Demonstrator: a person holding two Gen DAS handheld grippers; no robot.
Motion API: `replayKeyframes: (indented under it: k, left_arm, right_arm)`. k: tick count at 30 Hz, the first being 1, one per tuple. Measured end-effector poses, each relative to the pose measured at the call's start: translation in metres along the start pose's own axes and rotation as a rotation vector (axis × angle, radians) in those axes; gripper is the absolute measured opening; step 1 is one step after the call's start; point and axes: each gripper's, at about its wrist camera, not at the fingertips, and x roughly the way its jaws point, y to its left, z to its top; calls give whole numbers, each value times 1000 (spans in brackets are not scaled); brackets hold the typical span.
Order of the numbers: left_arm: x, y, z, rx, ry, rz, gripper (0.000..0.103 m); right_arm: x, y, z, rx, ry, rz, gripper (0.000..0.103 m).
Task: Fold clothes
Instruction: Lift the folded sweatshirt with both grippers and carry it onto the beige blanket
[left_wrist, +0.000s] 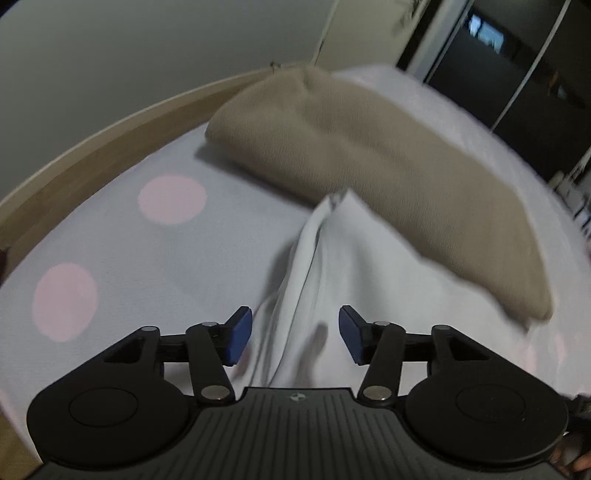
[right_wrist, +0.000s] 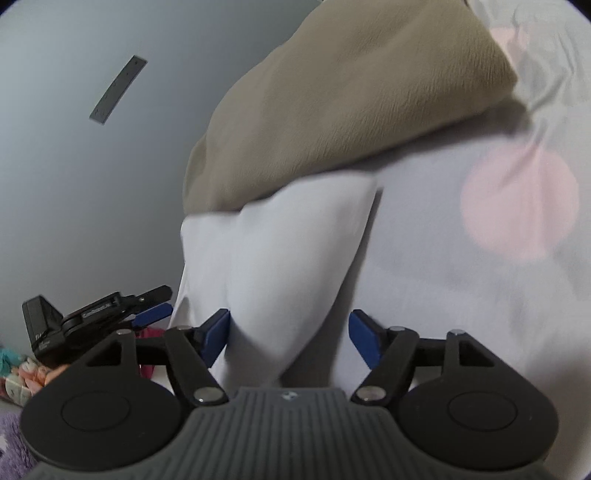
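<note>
White garment (left_wrist: 332, 266), pale and thin, lies bunched on the polka-dot bedsheet (left_wrist: 122, 254) with its far edge against or slightly under a tan pillow (left_wrist: 362, 155); a seam or hem runs lengthwise down a raised ridge in the left wrist view. Left gripper (left_wrist: 295, 336): blue pads spread wide, cloth passing between them, no pinch visible. Right gripper (right_wrist: 290, 338): pads likewise spread; its left pad looks to touch a hanging lobe of the fabric, the right pad stands clear of it. Both frames are motion-blurred, so contact is uncertain. In the right wrist view the left gripper shows at the lower left, beside the garment's edge. Judgement: this arrangement fits either closing in for a two-point grasp or having just let the cloth go after a fold; the frames do not settle which. If a grasp is intended, quality depends on both pads catching the same layer count near matching corners or the seam, not the loose middle bulge, so the fold line comes out straight. Pillow overlap is a concern: cloth trapped there would drag and skew any lift. Thin fabric will likely slip from a shallow bite; deeper pad engagement is advisable.
</note>
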Motion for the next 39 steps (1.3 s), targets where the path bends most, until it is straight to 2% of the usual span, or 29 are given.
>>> replayKeyframes:
  k: [3,7,10,13,14,16,19,21,23,26,31,39]
  left_arm:
    - [11,-3,10,-26,-20,-24,55]
    - [40,-6,17,-18,57,-20,56]
    - [57,0,14,-30,108,-11,62]
    - [63,10,5,-69,123,-35,65]
    - [64,11,3,-80,121,-42,65]
    - [63,12,1,-87,112,-56,61]
    - [58,12,-2,-97,98,-82,45]
    - [53,12,-6,-100,79,-93,29]
    - [44,8,-11,-93,45,-95,25]
    - [30,1,-9,-88,-14,-104,22]
    - [-20,-23,-2,-51,-138,-135,21]
    - [-90,-86,32,53,-337,-219,18]
  right_arm:
    - [8,-8,14,36,-2,5,73]
    - [20,-16,20,55,8,35,74]
    - [29,-16,21,30,6,58,74]
    - [35,-14,22,-3,7,72,72]
    - [36,-13,22,-13,7,75,69]
    - [39,-12,23,-34,7,82,57]
    - [44,-10,25,-65,8,92,46]
    - [40,-1,25,-109,-9,95,40]
    - [32,11,24,-164,-35,97,37]
    - [16,32,23,-253,-76,102,35]
    - [-27,66,25,-386,-158,133,34]
    - [-105,105,60,-521,-277,143,33]
